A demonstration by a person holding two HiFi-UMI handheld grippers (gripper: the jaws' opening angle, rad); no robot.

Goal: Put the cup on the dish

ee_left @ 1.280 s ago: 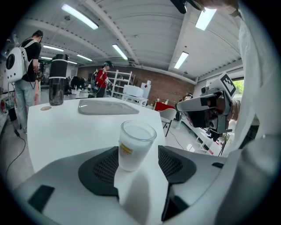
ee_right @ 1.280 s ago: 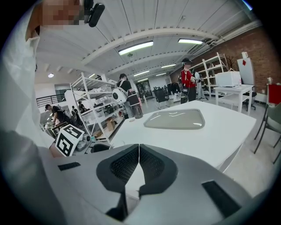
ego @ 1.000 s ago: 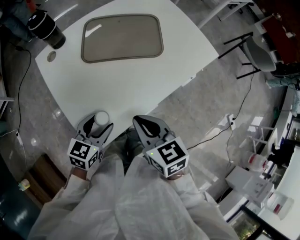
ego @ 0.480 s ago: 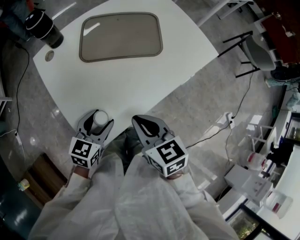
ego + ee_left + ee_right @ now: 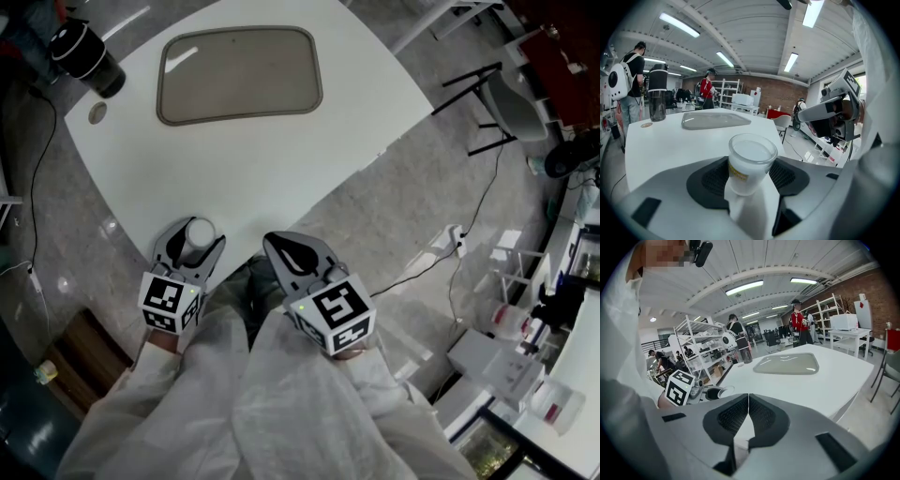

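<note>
A small clear cup with white contents stands upright between the jaws of my left gripper, which is shut on it at the table's near corner. The cup shows from above in the head view, and its rim appears at the left of the right gripper view. The dish, a flat grey rounded-rectangle tray, lies at the far side of the white table; it also shows as the dish and the dish. My right gripper is shut and empty, just off the table's near edge.
A dark tumbler and a small round coaster stand at the table's far left corner. A chair and cables are on the floor to the right. People stand among shelves in the background.
Both grippers have stayed nearly still; the left one with the cup shifted very slightly.
</note>
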